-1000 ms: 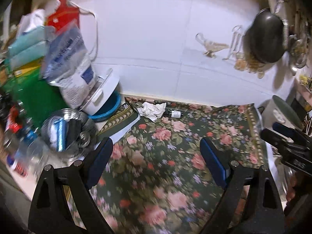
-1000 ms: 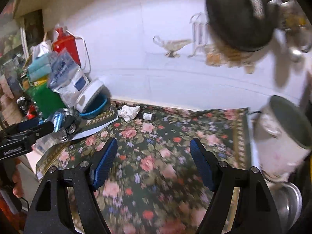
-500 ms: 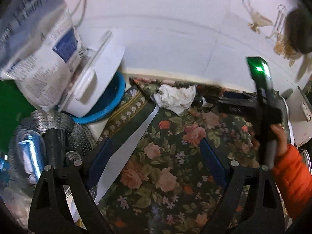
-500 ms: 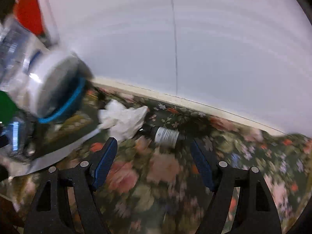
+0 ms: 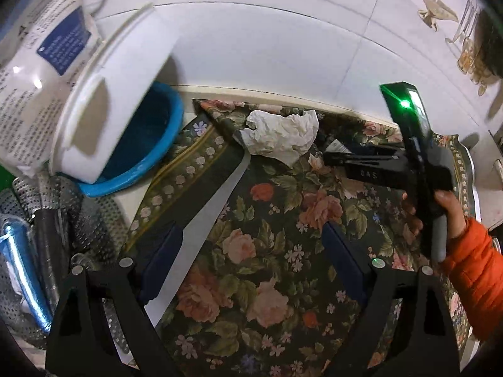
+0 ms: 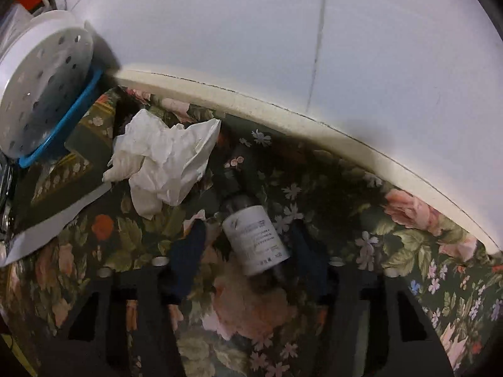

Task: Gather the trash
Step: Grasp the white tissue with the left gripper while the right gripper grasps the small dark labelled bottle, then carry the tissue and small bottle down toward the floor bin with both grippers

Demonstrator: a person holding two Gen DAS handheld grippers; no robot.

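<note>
A crumpled white tissue (image 5: 279, 136) lies on the flowered cloth (image 5: 267, 251) near the back wall; it also shows in the right wrist view (image 6: 163, 160). A small dark bottle with a white label (image 6: 254, 238) lies just right of it, its label barely visible in the left wrist view (image 5: 335, 146). My right gripper (image 6: 248, 251) is open, its fingers on either side of the bottle, not closed on it. My left gripper (image 5: 251, 251) is open and empty, above the cloth, short of the tissue.
A white perforated bowl (image 5: 110, 94) leans in a blue basin (image 5: 141, 144) at the left, with a printed bag (image 5: 37, 56) behind. A metal mesh basket (image 5: 37, 251) with a blue can stands at the left edge. White tiled wall (image 6: 283, 47) closes the back.
Both grippers moved forward toward the back wall. The right gripper dropped down over the bottle, which now lies between its open fingers. The left gripper came closer to the tissue.
</note>
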